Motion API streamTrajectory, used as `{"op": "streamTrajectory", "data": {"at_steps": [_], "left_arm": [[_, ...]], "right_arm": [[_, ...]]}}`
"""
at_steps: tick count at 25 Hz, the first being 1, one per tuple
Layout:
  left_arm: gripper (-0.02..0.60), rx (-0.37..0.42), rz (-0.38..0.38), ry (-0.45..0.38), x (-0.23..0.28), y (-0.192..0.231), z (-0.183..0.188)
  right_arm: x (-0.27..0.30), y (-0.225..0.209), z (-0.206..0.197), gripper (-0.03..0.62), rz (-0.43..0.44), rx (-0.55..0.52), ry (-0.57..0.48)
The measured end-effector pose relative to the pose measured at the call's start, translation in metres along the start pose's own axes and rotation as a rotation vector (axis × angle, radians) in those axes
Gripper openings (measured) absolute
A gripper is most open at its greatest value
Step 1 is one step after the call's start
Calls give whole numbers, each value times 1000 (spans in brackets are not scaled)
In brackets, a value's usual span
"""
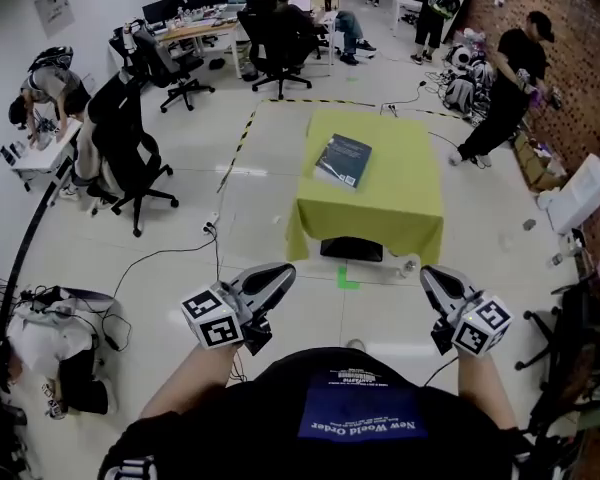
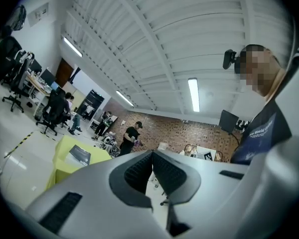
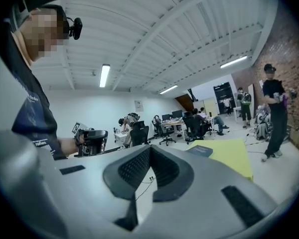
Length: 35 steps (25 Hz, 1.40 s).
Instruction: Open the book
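Note:
A dark closed book [image 1: 342, 160] lies flat on a table draped in a yellow-green cloth [image 1: 380, 213], a few steps ahead of me. Both grippers are held low near my body, far short of the table. My left gripper [image 1: 278, 279] has its jaws together with nothing between them. My right gripper [image 1: 435, 281] is likewise shut and empty. In the left gripper view the book [image 2: 80, 155] shows on the table [image 2: 64, 158] to the left of the left gripper [image 2: 152, 154]. The right gripper view has the book [image 3: 200, 150] to the right of the right gripper [image 3: 149, 150].
Black office chairs [image 1: 125, 148] and a desk with a seated person stand at the left. A person in black [image 1: 505, 88] stands beside the brick wall at the right. Cables [image 1: 150, 258] and a green tape mark [image 1: 347, 278] lie on the floor before the table.

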<state>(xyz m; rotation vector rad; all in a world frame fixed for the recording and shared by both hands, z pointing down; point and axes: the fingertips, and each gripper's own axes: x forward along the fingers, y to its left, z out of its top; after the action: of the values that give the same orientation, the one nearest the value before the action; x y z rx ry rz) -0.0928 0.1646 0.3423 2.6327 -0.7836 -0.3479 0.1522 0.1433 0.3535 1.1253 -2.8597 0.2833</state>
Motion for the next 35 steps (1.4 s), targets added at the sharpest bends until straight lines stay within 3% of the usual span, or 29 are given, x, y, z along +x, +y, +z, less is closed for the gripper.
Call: {"op": "streamTrajectory", "data": {"at_steps": [8, 11, 15, 22, 27, 35], "left_arm": [[8, 20, 98, -66, 116, 44, 27], [8, 0, 117, -85, 150, 62, 31], [8, -7, 128, -43, 178, 82, 30], [8, -27, 51, -27, 226, 141, 40], [8, -35, -46, -2, 260, 221, 67], [8, -37, -179, 119, 294, 341, 108]], "right_arm": [[50, -117, 32, -14, 176, -64, 39], [67, -156, 43, -14, 197, -61, 31], [83, -186, 49, -14, 203, -40, 32], [123, -234, 47, -14, 145, -31, 71], [180, -274, 72, -14, 26, -48, 49], [274, -306, 95, -14, -117, -8, 58]]}}
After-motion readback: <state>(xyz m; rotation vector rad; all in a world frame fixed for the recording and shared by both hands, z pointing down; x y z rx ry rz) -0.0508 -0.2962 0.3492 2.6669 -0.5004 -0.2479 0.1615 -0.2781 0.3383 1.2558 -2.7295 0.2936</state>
